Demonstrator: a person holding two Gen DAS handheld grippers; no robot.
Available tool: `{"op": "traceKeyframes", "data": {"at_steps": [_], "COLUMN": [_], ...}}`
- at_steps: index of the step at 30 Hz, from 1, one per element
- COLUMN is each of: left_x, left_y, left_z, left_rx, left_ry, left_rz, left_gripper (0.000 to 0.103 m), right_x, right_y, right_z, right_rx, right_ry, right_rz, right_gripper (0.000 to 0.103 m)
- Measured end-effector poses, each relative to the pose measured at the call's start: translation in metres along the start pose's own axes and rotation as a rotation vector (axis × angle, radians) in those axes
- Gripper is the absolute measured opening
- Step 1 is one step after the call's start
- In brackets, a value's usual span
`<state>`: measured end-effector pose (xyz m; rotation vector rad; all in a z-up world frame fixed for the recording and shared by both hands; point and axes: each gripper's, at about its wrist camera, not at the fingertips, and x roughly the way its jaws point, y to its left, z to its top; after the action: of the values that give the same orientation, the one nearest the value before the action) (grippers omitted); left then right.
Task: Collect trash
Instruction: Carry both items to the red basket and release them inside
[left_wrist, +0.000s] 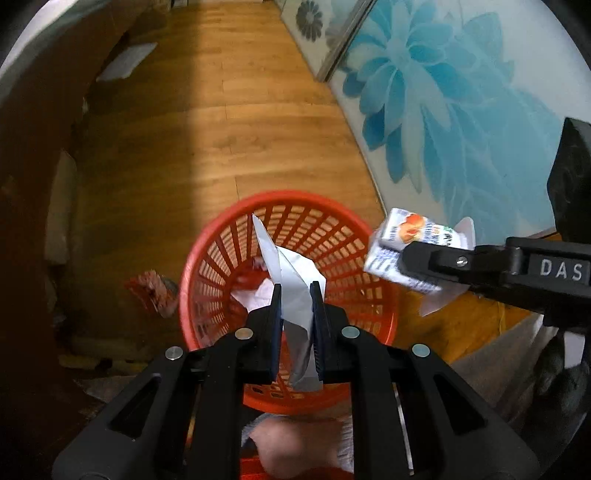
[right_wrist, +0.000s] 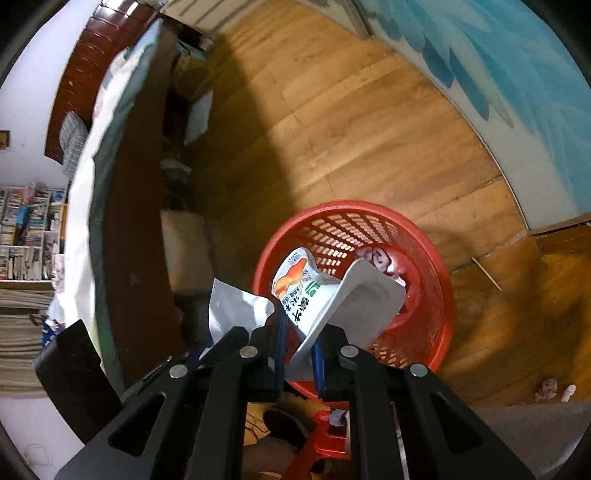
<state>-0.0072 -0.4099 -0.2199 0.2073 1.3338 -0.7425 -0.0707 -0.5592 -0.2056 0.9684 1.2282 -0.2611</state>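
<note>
A red slatted plastic basket stands on the wooden floor, with crumpled trash at its bottom. My left gripper is shut on a white and silver paper wrapper, held over the basket's opening. My right gripper is shut on a flattened white juice carton with an orange picture, above the basket. In the left wrist view the right gripper comes in from the right, carrying the carton beside the basket's rim. The white wrapper also shows in the right wrist view.
A red snack wrapper lies on the floor left of the basket. Dark wooden furniture lines the left side, and a glass door with blue flowers the right. A person's foot is below the basket. Small scraps lie at the lower right.
</note>
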Motion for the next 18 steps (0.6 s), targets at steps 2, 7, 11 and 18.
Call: {"op": "traceKeyframes", "data": {"at_steps": [2,7,11,18], "left_x": [0.005,0.013,-0.002,-0.053], "left_y": [-0.004,-0.010,0.001,0.013], "left_z": [-0.002,-0.003,-0.007,-0.007], "left_rx": [-0.001,0.002,-0.021,-0.017], "left_ry": [0.007,0.019,-0.024,-0.090], "left_rz": [0.005,0.005,0.004,0.012], "left_gripper": [0.014,0.061,0.077,0.077], "right_x": [0.009,0.018,0.012,-0.007], "right_y": [-0.001,0.005,0.000,0.010], "right_z": [0.002,0.011,0.011,0.008], "right_rx": [0.030,0.041,0.060,0.029], "right_ry": [0.017,-0.016,-0.043,-0.096], "right_rz": [-0.003,-0.044,-0.041,-0.024], "right_gripper": [0.016,0.060,0.060,0.060]}}
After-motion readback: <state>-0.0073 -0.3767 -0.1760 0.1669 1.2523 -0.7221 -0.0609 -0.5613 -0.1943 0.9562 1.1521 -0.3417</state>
